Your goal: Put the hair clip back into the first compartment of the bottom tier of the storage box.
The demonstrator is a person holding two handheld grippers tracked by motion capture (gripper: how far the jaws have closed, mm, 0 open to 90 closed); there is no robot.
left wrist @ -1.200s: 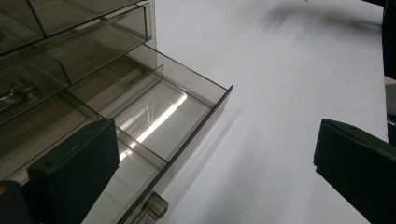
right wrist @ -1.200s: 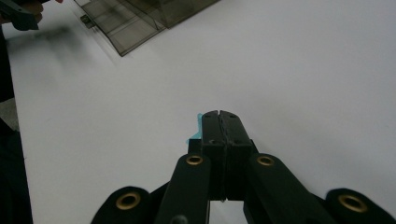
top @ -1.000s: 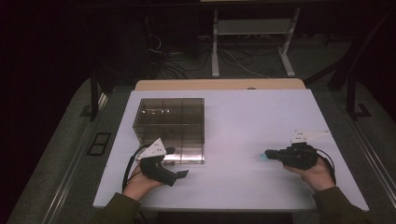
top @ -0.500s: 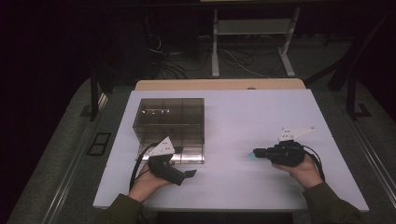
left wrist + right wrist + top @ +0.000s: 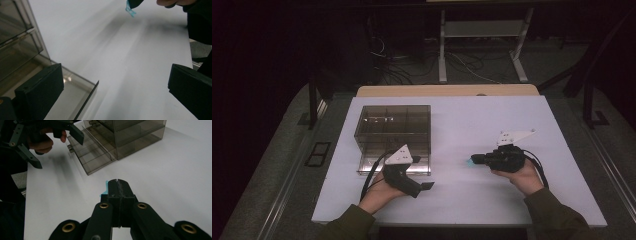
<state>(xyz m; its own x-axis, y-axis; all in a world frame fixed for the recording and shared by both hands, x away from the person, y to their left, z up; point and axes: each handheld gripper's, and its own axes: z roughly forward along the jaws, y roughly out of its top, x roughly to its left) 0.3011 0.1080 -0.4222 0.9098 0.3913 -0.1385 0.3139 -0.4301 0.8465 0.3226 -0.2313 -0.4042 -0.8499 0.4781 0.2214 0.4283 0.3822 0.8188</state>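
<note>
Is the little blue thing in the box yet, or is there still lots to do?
Not yet. Done: a drawer of the smoky plastic drawer box is pulled open at the front. In hand: the right gripper is shut on the small blue piece, held out over the white table. The left gripper is open beside the drawer. Left: probably carrying it across and dropping it in.

small teal piece (image 5: 105, 189) — pinched in closed jaws, above white table (image 5: 472, 125)

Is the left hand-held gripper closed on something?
No, in the left gripper view the left hand-held gripper has its jaws wide apart, with bare white table between.
</note>
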